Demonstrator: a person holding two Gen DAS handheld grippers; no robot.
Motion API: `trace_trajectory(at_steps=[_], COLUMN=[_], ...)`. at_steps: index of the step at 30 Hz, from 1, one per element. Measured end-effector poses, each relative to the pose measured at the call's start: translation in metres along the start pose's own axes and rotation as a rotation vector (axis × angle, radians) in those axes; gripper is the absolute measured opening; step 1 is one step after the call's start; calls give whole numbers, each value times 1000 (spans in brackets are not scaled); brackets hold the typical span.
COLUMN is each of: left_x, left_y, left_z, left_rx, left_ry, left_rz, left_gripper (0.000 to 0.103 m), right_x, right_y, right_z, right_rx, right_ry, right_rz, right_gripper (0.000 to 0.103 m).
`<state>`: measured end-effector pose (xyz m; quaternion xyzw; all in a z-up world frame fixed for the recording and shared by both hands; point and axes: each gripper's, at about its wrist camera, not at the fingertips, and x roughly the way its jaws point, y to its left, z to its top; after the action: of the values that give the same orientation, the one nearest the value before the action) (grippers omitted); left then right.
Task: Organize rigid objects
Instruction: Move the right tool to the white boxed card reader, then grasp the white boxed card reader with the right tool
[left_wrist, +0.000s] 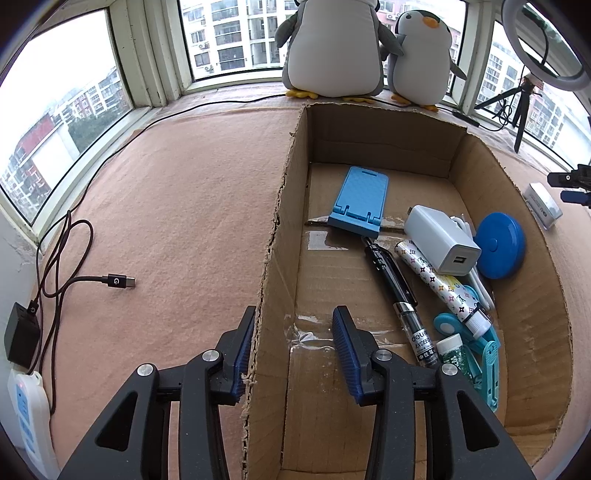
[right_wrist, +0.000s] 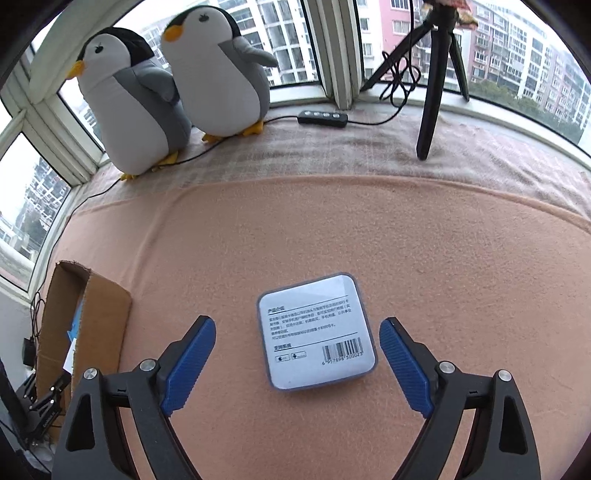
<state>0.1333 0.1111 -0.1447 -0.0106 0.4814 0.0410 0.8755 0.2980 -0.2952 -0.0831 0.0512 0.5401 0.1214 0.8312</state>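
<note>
A cardboard box (left_wrist: 284, 229) lies on the pink cloth and holds a blue phone stand (left_wrist: 360, 201), a white charger (left_wrist: 441, 240), a blue round disc (left_wrist: 498, 245), pens (left_wrist: 399, 284) and clips. My left gripper (left_wrist: 293, 349) is open and straddles the box's left wall, one finger outside and one inside. My right gripper (right_wrist: 297, 360) is open, its fingers on either side of a flat square white case (right_wrist: 316, 332) with a barcode that lies on the cloth. The case also shows in the left wrist view (left_wrist: 543, 205), right of the box.
Two plush penguins (right_wrist: 170, 85) stand by the window. A black tripod (right_wrist: 434, 74) with cable and a remote (right_wrist: 323, 118) stands at the back right. A black USB cable (left_wrist: 92, 280), adapter and power strip (left_wrist: 27, 417) lie at the left. The box edge (right_wrist: 85, 325) shows left of my right gripper.
</note>
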Motion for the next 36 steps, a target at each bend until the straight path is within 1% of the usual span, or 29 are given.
trace_trajectory(at_steps=[9, 12, 17, 23, 26, 29, 36], left_x=[0, 0, 0, 0, 0, 0, 0], left_y=[0, 0, 0, 0, 0, -1, -1], left_z=[0, 0, 0, 0, 0, 0, 0], left_rx=[1, 1, 1, 0, 0, 1, 1], left_ry=[0, 0, 0, 0, 0, -1, 0], left_rz=[0, 0, 0, 0, -1, 0, 0], left_gripper=[45, 45, 45, 45, 45, 45, 45], right_x=[24, 29, 38, 44, 45, 43, 39], right_y=[4, 5, 7, 7, 9, 8, 7], right_z=[1, 1, 1, 2, 1, 1, -1], right_rx=[-56, -63, -78, -85, -100, -94, -79], right_ry=[86, 101, 133, 151, 155, 149, 141], right_rz=[-17, -25, -58, -99, -127, -139, -135], right_gripper=[88, 88, 88, 87, 81, 70, 68])
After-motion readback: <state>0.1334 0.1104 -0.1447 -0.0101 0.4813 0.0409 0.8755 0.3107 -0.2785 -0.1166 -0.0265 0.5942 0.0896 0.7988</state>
